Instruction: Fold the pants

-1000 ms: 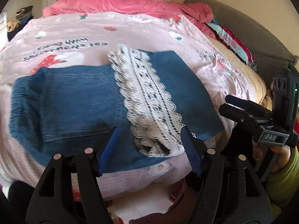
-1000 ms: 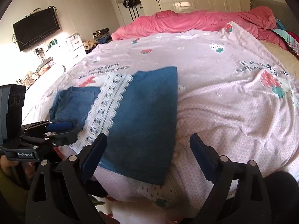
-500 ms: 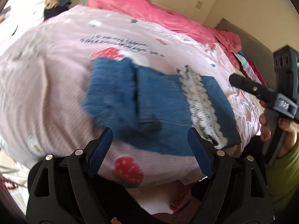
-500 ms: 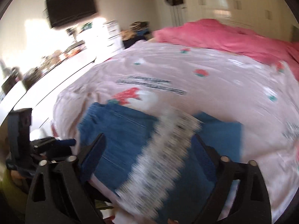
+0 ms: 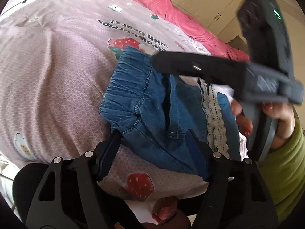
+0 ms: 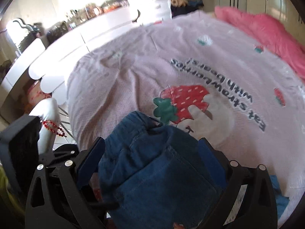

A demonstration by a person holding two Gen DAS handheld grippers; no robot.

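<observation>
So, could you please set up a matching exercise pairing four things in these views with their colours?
Things:
1. pants
2. lace trim
3. blanket
4. sleeve

Colours:
A. pink
B. green
C. blue denim
D. white

Pairs: 1-C, 2-D, 3-A, 4-B
</observation>
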